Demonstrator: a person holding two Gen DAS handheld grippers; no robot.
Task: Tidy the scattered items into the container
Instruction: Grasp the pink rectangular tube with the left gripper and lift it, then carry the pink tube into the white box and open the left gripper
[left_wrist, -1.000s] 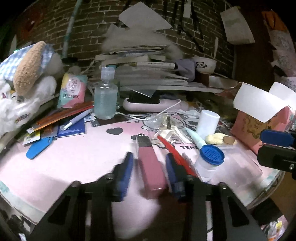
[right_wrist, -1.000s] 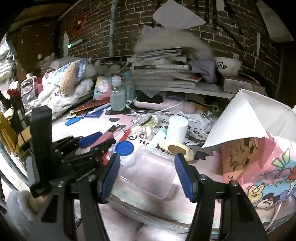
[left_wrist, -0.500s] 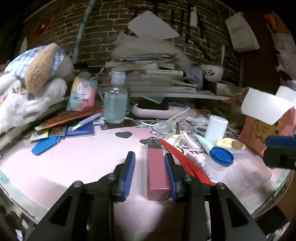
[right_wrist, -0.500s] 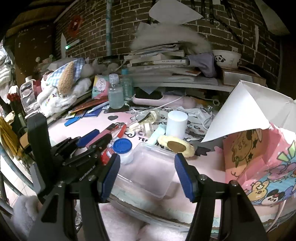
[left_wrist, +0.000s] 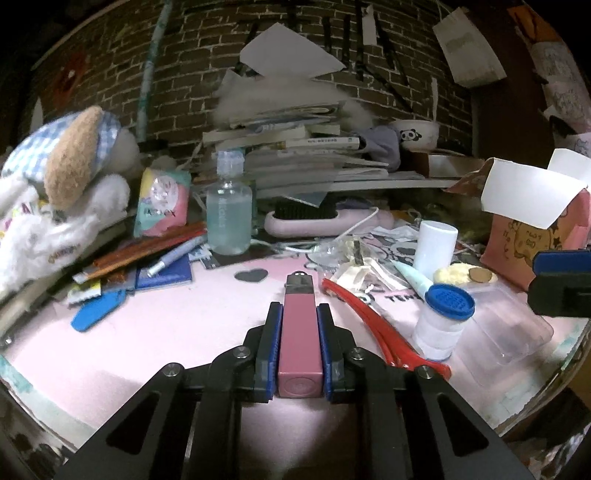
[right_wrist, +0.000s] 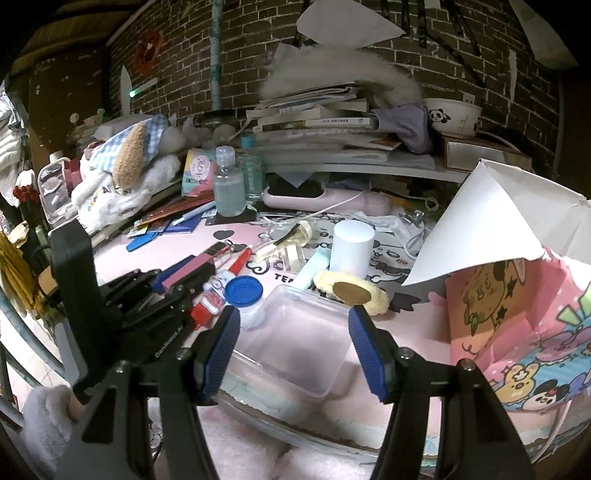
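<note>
Left gripper (left_wrist: 298, 345) pinching pink rectangular tube (left_wrist: 299, 336), lower centre of frame, lying on pink mat (left_wrist: 155, 332). Right gripper (right_wrist: 293, 349) hovering, fingers spread wide, over clear plastic container (right_wrist: 295, 343), lower centre. Blue-capped jar (right_wrist: 245, 299) standing touching container's left edge.

The red plastic hair clip (left_wrist: 373, 325) runs behind the left claw (left_wrist: 298, 345) at its near end. The clear plastic container (right_wrist: 295, 343) is partly hidden by the right claw (right_wrist: 293, 354).
</note>
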